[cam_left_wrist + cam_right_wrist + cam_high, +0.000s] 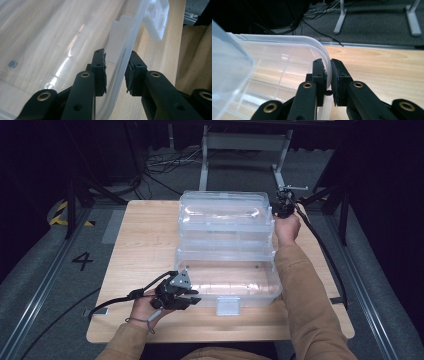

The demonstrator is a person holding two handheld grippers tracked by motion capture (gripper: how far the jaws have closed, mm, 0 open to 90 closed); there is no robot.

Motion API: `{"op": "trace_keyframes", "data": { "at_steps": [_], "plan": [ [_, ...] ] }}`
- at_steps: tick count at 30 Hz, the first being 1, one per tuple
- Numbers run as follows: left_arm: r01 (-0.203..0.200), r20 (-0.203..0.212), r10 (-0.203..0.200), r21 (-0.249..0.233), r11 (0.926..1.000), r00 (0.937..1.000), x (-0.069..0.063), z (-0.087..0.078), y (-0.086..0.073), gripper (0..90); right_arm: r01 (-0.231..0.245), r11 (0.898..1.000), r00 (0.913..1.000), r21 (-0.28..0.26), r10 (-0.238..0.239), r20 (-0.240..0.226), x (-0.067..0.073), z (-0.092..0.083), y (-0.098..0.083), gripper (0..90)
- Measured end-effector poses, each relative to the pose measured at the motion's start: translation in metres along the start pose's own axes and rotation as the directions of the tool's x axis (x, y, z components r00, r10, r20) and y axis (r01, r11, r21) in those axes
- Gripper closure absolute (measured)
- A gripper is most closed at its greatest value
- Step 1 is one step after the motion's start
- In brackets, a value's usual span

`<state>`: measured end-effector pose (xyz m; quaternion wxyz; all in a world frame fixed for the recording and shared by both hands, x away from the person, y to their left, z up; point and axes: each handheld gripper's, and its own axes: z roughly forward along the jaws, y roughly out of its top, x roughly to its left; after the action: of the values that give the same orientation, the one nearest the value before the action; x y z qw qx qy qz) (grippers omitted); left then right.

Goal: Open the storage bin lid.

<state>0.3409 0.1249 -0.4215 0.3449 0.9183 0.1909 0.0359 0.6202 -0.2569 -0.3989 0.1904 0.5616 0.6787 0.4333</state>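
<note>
Straddling the clear box point(227, 250) at centre frame, the left claw point(115, 72) is held apart around its rim; the right claw point(329, 75) is pinched on the lid edge, which could slip if loosened.

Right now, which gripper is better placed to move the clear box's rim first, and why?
Right. The right gripper already pinches the clear box at its far corner rim. The left gripper only straddles the near rim, pads apart from it.
</note>
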Motion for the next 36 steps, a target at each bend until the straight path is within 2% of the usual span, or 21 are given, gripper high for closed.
{"op": "trace_keyframes", "data": {
  "at_steps": [1,5,6,8,10,11,13,14,17,19,23,27,29,32,36],
  "plan": [
    [0.001,-0.001,-0.001,-0.001,1.0000,1.0000,0.000,0.000,0.000,72.1,-0.019,1.000,0.9997,-0.009,0.019,-0.014,-0.003,0.002,-0.004,81.6],
    [0.001,0.000,-0.001,-0.001,1.0000,1.0000,0.000,0.000,0.000,72.1,-0.036,0.999,0.9988,-0.018,0.036,-0.034,-0.005,0.002,-0.005,81.1],
    [0.000,0.000,0.000,0.000,1.0000,1.0000,0.000,0.000,0.000,72.1,-0.029,0.999,0.9989,-0.016,0.028,-0.037,-0.005,0.002,-0.005,80.1],
    [0.001,-0.001,-0.001,-0.001,1.0000,1.0000,0.000,0.000,0.000,72.1,0.017,1.000,0.9993,-0.026,-0.018,-0.032,-0.005,0.001,-0.005,77.6],
    [0.000,-0.001,0.000,-0.001,1.0000,1.0000,0.000,0.000,0.000,72.1,0.051,0.998,0.9982,-0.037,-0.052,-0.028,-0.005,-0.001,-0.005,71.2],
    [-0.002,-0.001,0.002,-0.002,1.0000,1.0000,0.000,0.000,0.000,72.2,0.057,0.998,0.9982,-0.029,-0.057,-0.017,-0.007,-0.003,-0.004,62.5],
    [-0.003,-0.001,0.003,-0.001,1.0000,1.0000,0.000,0.000,0.000,72.2,0.050,0.999,0.9986,-0.017,-0.050,-0.019,-0.009,-0.005,-0.004,62.5],
    [-0.006,0.000,0.006,-0.002,1.0000,1.0000,0.000,0.000,0.000,72.2,0.033,0.999,0.9988,-0.009,-0.033,-0.037,-0.012,-0.007,-0.003,61.2],
    [-0.006,0.002,0.006,-0.002,1.0000,1.0000,0.000,0.000,0.000,72.4,0.023,0.999,0.9988,-0.049,-0.025,-0.043,-0.018,-0.016,-0.005,57.5],
    [-0.004,0.005,0.004,0.000,1.0000,1.0000,0.000,0.000,0.000,72.5,0.014,0.999,0.9983,-0.049,-0.017,-0.056,-0.021,-0.022,-0.004,54.9],
    [-0.003,0.005,0.003,0.001,1.0000,1.0000,0.000,0.000,0.001,72.4,0.028,1.000,0.9994,0.005,-0.028,-0.022,-0.025,-0.035,-0.001,54.2],
    [0.003,0.008,-0.003,0.003,1.0000,1.0000,0.001,0.000,0.001,72.4,0.049,0.998,0.9988,0.030,-0.049,0.000,-0.028,-0.051,0.000,54.7],
    [0.012,0.007,-0.012,0.008,0.9999,0.9999,0.001,0.000,0.001,72.2,0.056,0.998,0.9984,0.007,-0.056,-0.001,-0.028,-0.060,0.000,54.9],
    [0.019,-0.019,-0.019,0.006,0.9998,0.9996,-0.002,0.001,0.001,69.5,0.063,0.998,0.9980,-0.003,-0.063,-0.007,-0.030,-0.074,0.000,54.7],
    [0.019,-0.034,-0.018,0.035,0.9992,0.9993,-0.003,0.001,0.004,68.7,0.083,0.996,0.9958,-0.033,-0.084,-0.036,-0.029,-0.092,0.000,54.0]
  ]
}}
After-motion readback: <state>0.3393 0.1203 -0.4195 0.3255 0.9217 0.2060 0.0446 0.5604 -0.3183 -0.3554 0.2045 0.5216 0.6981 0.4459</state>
